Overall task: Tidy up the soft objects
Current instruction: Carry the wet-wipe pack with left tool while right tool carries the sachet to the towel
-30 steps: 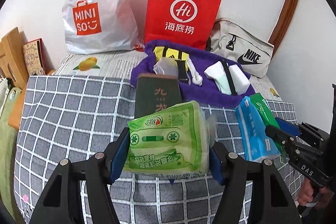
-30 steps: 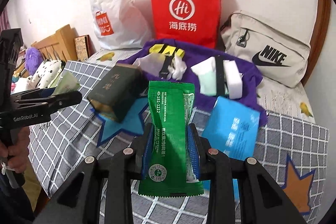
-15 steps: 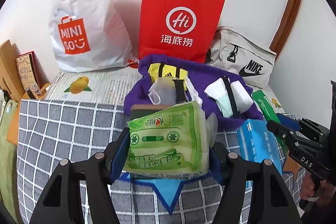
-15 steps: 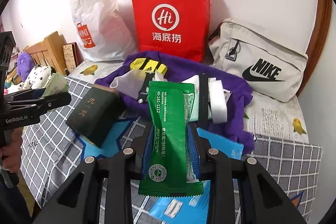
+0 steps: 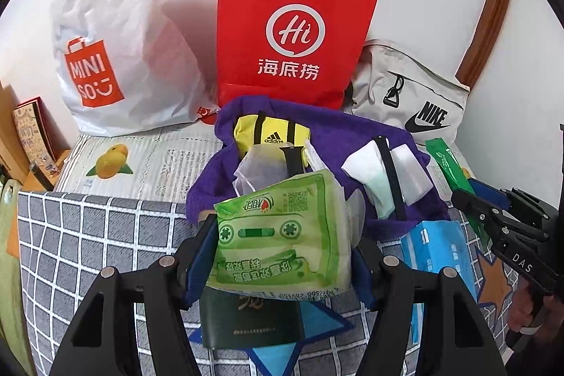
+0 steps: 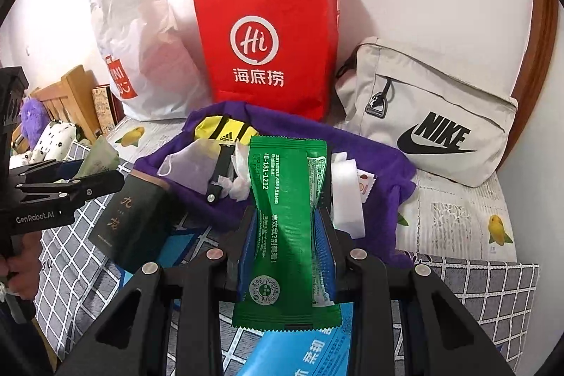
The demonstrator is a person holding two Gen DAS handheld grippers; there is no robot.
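Note:
My left gripper (image 5: 275, 256) is shut on a light green tissue pack (image 5: 278, 235) and holds it above the bed, in front of a purple cloth (image 5: 338, 133). My right gripper (image 6: 287, 256) is shut on a dark green wipes packet (image 6: 285, 224), held upright over the same purple cloth (image 6: 373, 157). On the cloth lie a yellow Adidas pouch (image 5: 269, 133), a face mask (image 5: 261, 168), a black strap (image 5: 294, 159) and white pads (image 5: 370, 171). A blue tissue pack (image 5: 437, 249) lies on the checked blanket (image 5: 88, 235). The right gripper also shows at the right edge of the left wrist view (image 5: 469, 196).
A red paper bag (image 5: 292, 34), a white Miniso bag (image 5: 112, 34) and a beige Nike bag (image 5: 409, 94) stand against the wall behind the cloth. A dark green box (image 6: 137, 217) lies on the blanket. Wooden furniture (image 6: 70, 97) and plush toys (image 6: 31, 115) are at the left.
Both grippers have moved forward toward the purple cloth and the bags, each still holding its pack. The dark box now lies under the left gripper.

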